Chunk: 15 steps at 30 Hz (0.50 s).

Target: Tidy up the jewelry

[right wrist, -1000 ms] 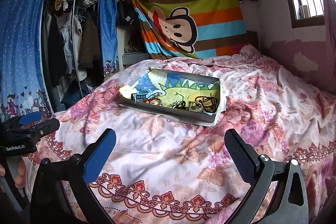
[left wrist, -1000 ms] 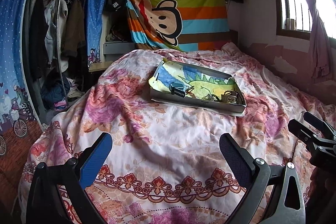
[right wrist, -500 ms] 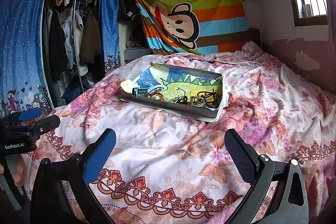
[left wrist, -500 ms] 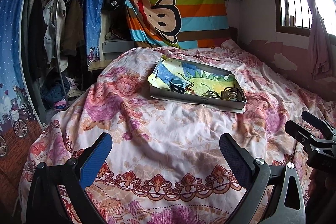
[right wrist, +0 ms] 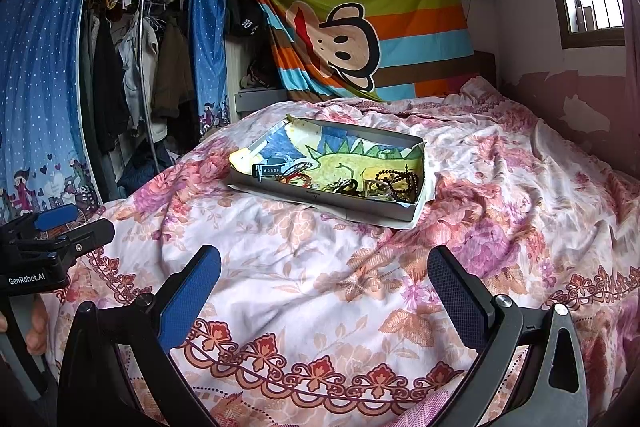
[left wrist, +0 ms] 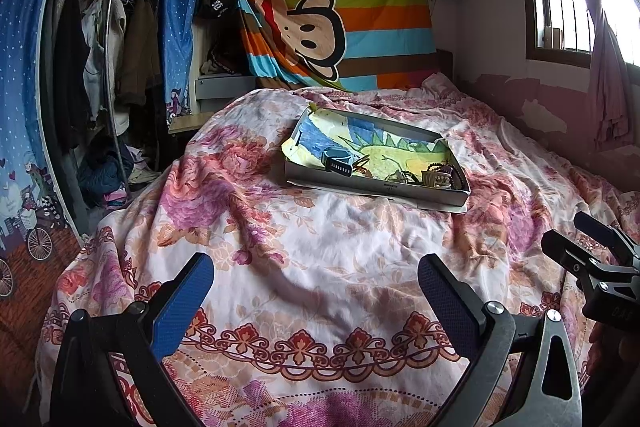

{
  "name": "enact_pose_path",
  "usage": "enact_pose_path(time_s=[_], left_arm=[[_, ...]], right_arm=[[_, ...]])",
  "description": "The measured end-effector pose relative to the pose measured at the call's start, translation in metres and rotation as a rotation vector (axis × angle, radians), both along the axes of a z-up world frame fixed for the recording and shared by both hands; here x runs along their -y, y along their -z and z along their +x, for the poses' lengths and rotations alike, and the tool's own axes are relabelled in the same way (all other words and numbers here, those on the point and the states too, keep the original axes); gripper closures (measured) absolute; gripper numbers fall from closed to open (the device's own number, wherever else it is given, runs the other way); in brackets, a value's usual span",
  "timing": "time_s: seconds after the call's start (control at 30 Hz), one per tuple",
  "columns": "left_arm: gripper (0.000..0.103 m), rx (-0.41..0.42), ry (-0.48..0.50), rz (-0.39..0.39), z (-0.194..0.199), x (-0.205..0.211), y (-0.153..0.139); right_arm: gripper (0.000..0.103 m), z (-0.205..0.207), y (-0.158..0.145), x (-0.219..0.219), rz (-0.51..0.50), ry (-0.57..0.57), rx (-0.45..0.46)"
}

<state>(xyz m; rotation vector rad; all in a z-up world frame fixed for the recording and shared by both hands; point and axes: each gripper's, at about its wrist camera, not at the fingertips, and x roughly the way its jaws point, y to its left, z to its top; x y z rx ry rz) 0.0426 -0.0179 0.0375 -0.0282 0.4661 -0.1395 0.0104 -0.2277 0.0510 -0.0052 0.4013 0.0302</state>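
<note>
Blue-padded and spread wide, the left claw point(left wrist: 316, 291) and right claw point(right wrist: 324, 287) hover side by side over the floral bed point(left wrist: 320, 239), both empty. "GenRobot.AI" reads on the left claw's body. Jewelry point(right wrist: 396, 181) sits in the tray point(right wrist: 320, 193) ahead, well apart from both.

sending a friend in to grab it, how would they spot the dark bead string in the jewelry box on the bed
On the floral bedspread sits a shallow grey box lined with a dinosaur drawing. Look in its near right corner, the end away from the clothes rack: the bead string lies looped there. It is the only strand of small round dark brown beads.
</note>
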Motion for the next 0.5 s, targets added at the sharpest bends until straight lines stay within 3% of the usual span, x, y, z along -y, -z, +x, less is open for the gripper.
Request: enact_pose_path(time_s=[0.5], left_arm=[[0.000, 0.000, 0.000, 0.002, 0.0002, -0.0005, -0.0002]], right_arm=[[0.002, -0.0001, -0.0006, -0.0006, 0.000, 0.000, -0.002]])
